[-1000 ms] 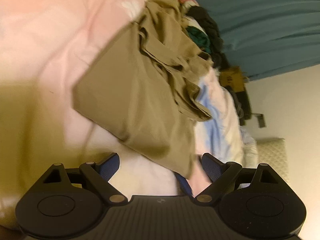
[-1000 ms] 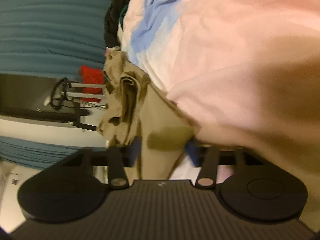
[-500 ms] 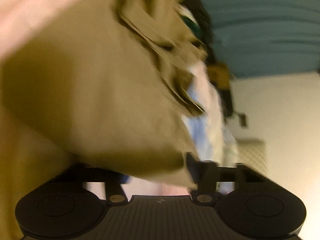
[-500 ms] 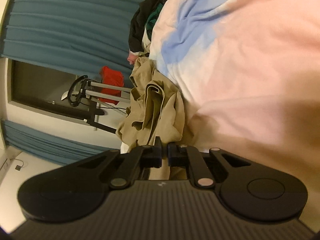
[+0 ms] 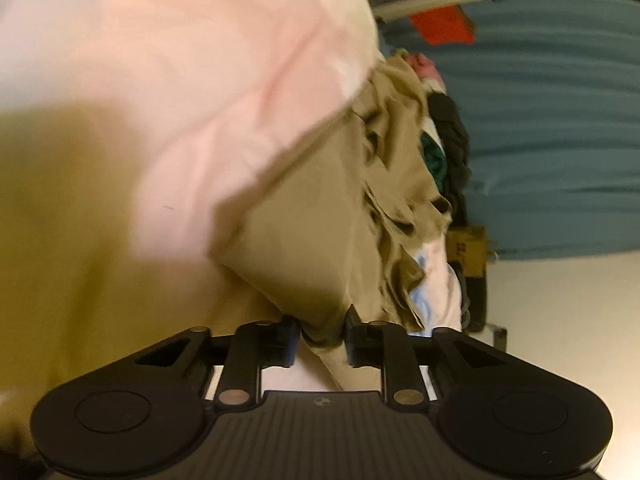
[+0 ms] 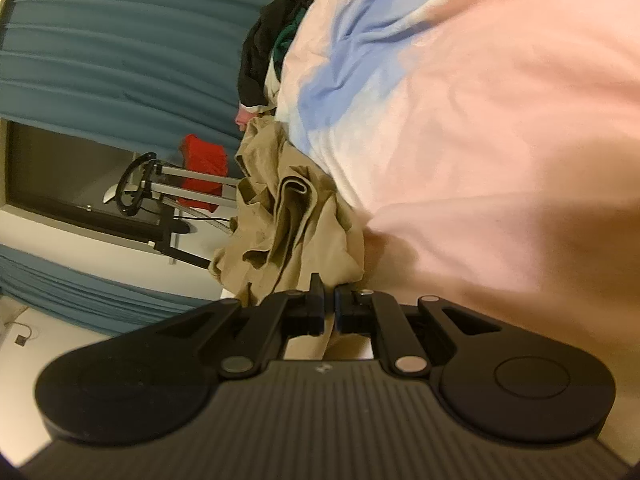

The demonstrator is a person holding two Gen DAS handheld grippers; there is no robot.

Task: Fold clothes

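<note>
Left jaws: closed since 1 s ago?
Yes. The left gripper was open wide then; its jaws now pinch the khaki garment on the pink sheet.

a bed cover (image 6: pixel 500 92), pale pink with a blue patch, fills most of both views under warm yellowish light. beyond the bed's far edge hang teal pleated curtains (image 6: pixel 120 40), and past them a pale wall (image 5: pixel 568 320). beside the curtains a dark window opening (image 6: pixel 52 172) sits in the wall. in front of that window stands a metal rack (image 6: pixel 176 184) with a red cloth (image 6: pixel 202 164) on it. dark clothes (image 6: pixel 260 60) lie piled at the bed's edge nearest the curtains.
</note>
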